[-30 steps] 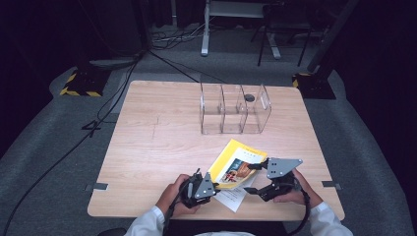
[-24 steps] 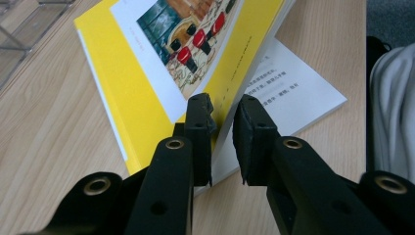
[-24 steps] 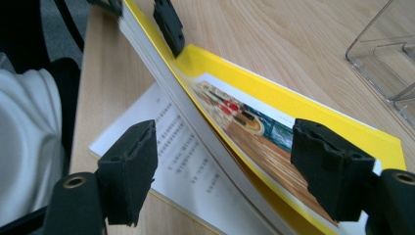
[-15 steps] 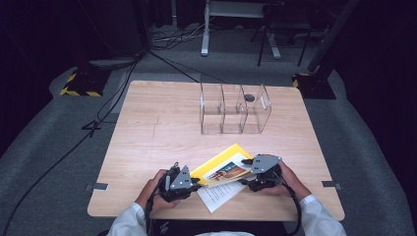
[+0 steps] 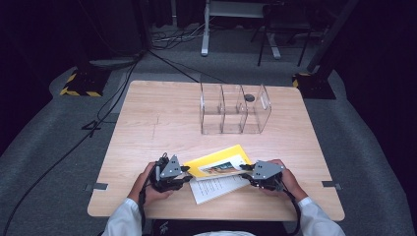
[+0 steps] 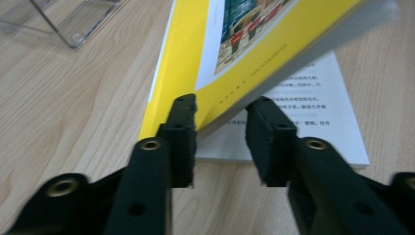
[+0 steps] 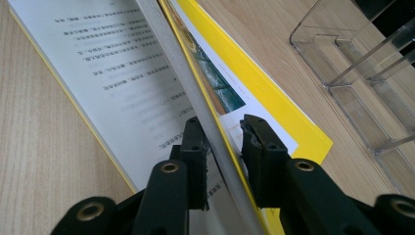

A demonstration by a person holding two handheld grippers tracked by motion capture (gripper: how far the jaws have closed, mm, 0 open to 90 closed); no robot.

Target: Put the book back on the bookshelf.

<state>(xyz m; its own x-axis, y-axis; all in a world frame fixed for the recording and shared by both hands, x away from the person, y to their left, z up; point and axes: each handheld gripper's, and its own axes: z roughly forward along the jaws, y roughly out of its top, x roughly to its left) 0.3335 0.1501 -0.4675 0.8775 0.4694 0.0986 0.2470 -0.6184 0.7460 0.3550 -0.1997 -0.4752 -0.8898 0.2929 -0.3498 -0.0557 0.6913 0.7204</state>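
Yellow-covered paperback book (image 5: pixel 216 162) lies open between both tongs. Right gripper (image 7: pixel 222 147) closing, clamps lifted cover block; left gripper (image 6: pixel 220 132) opening, released, straddling cover corner.

A light wooden table (image 5: pixel 147 123) carries a clear three-bay organizer (image 5: pixel 235 109) toward its far edge; nearer than it lies an open yellow book (image 5: pixel 216 172), apparently partly lifted.
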